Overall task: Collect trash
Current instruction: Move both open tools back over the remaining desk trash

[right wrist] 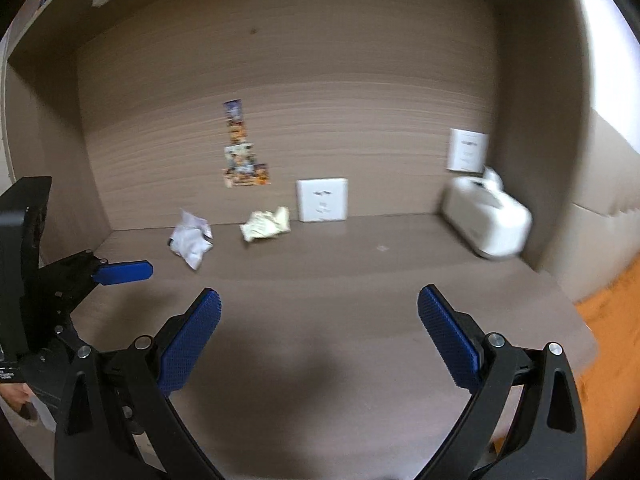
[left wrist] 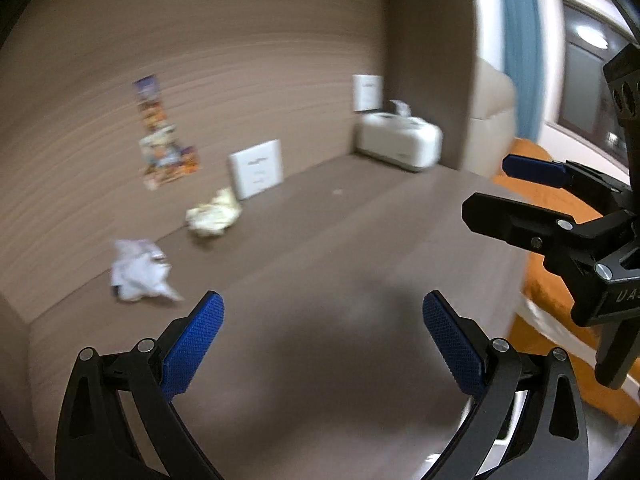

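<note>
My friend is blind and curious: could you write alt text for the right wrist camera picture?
An open right gripper with blue pads hovers over a brown desk. Far ahead lie a crumpled white paper and a crumpled yellowish paper, a white tissue box at right, the left gripper at the left edge.

Brown desk (right wrist: 360,280) fills the lower half of both views, set in a recess with a back wall of the same colour. On it, left of centre near the back edge: a crumpled white paper (right wrist: 191,238), and just to its right, apart from it, a crumpled pale yellow paper (right wrist: 266,225). At the far right, in the corner, a white tissue box (right wrist: 486,222). Surface blurred in both views.
</note>
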Motion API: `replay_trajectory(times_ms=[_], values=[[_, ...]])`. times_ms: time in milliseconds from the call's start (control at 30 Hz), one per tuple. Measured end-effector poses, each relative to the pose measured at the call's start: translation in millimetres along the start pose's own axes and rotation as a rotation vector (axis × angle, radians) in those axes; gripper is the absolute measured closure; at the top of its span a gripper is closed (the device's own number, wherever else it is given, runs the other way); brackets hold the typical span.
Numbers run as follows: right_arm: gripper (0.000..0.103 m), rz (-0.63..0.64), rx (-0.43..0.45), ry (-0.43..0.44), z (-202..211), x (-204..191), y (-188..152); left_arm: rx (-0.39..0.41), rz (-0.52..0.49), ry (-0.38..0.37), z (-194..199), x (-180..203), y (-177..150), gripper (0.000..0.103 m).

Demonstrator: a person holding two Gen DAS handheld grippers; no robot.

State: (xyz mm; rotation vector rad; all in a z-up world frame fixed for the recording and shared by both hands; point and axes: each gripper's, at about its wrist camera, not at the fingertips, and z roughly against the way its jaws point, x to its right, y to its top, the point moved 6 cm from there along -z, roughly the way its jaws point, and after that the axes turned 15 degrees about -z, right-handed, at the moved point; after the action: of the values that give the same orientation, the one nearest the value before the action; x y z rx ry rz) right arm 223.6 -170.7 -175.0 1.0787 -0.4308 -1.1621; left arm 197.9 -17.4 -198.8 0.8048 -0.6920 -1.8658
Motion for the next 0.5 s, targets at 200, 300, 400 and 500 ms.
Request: replay_trajectory(times_ms=[200, 300, 400, 500], values=[[0.005, 0.056, -0.046, 0.085, -60.3, -46.0, 12.7, -0.027, 0.064, 0.076, -17.1, -60.1, -11.6, 0.005], [0.005, 0.083, -0.059, 0.109, -84.5, -61.0, 16.4, -0.042, 0.091, 0.115, -26.7, -84.4, -17.7, 0.005], [0.005, 0.114, -0.069, 0.13, -111.6, -76.1, 22.0, -0.074, 0.129, 0.169, -40.0, -114.8, -26.2, 0.005], [0.005, 0.136, -0.081, 0.136, -142.3, -86.4, 25.4, -0.101, 0.159, 0.21, -54.7, -140.8, -33.8, 0.005]])
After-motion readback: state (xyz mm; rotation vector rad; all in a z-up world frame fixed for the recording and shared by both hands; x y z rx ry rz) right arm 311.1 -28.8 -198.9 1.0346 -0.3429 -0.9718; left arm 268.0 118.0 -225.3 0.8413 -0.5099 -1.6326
